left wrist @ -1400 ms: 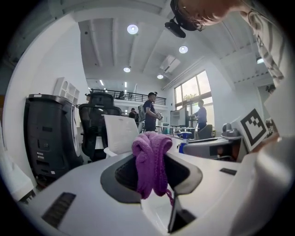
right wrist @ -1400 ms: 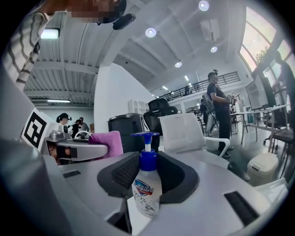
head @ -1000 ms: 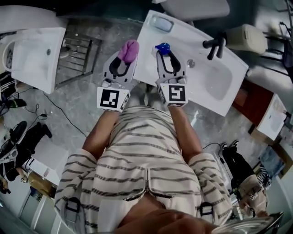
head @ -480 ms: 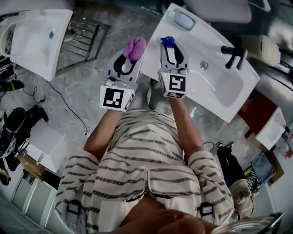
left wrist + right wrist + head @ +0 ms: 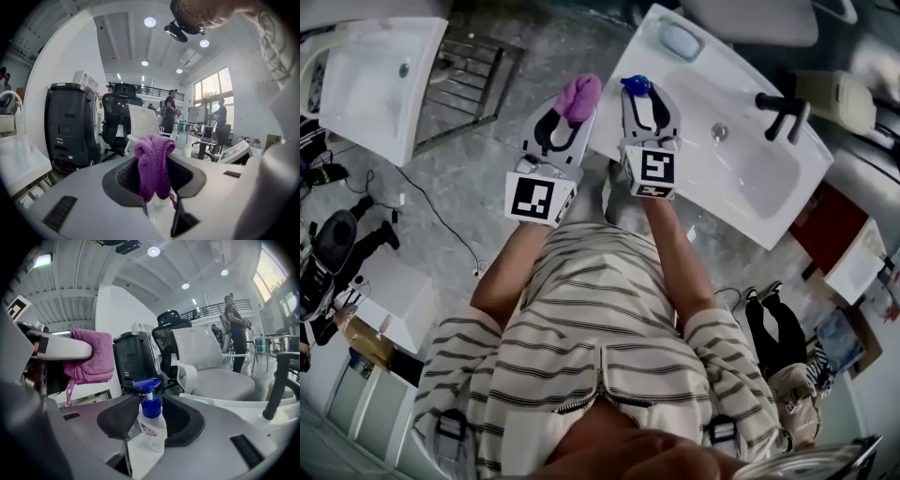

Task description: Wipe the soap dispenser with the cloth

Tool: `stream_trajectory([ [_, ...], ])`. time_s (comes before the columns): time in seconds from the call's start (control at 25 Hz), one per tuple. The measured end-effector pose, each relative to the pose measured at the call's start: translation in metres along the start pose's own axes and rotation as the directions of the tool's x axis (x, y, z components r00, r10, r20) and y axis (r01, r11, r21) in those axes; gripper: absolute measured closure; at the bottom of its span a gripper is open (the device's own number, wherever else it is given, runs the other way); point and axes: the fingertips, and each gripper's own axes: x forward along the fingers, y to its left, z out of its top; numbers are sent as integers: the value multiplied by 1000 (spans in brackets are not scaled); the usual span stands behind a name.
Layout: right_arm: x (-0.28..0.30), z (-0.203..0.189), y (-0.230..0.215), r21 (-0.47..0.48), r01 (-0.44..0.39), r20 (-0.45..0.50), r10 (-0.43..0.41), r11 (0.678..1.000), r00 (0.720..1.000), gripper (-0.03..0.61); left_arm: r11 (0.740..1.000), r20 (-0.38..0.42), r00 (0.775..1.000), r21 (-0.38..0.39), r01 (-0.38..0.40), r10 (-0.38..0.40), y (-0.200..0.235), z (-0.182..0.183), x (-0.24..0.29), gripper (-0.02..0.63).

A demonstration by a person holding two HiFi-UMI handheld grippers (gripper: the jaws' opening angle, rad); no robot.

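Note:
A clear soap dispenser (image 5: 151, 425) with a blue pump (image 5: 635, 85) stands on the near left corner of the white sink (image 5: 741, 178). My right gripper (image 5: 150, 418) is around it and its jaws are opening; the bottle stands between the pads, with slim gaps beside its neck. In the head view that gripper (image 5: 639, 98) reaches over the sink's edge. My left gripper (image 5: 154, 180) is shut on a bunched purple cloth (image 5: 153, 164), held just left of the dispenser. From the head view the cloth (image 5: 579, 97) hangs off the sink's side over the floor, and the right gripper view shows the cloth (image 5: 89, 357) at upper left.
A black faucet (image 5: 778, 108) stands at the sink's far side, also seen as the faucet (image 5: 276, 385) at right. A blue soap dish (image 5: 680, 39) lies on the sink's back corner. Another white basin (image 5: 366, 84) and a metal rack (image 5: 469, 84) sit on the floor at left.
Both grippers have sunk toward the sink's corner with the cloth and the dispenser. The dispenser now rests on the sink and the right jaws stand a little wider.

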Motion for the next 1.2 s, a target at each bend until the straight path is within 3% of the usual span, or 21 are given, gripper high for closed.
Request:
stream_trajectory([
  [0.2, -7, 4, 2, 2, -16, -21, 16, 1000, 1000, 367, 1000, 18, 1000, 13, 11, -11, -9, 13, 2, 482],
  [0.52, -58, 27, 6, -18, -21, 22, 21, 1000, 1000, 388, 998, 54, 998, 53, 35, -38, -39, 48, -7, 482],
  [0.76, -108, 76, -36, 5, 47, 131, -47, 999, 990, 414, 993, 89, 992, 80, 82, -89, -76, 76, -1, 482],
  [1.04, -168, 117, -85, -9, 139, 185, -135, 990, 974, 496, 977, 98, 976, 112, 183, -195, -136, 91, 13, 482],
  [1.2, -198, 130, -105, 20, 192, 209, -192, 981, 959, 581, 962, 92, 963, 125, 242, -255, -166, 96, 23, 482],
])
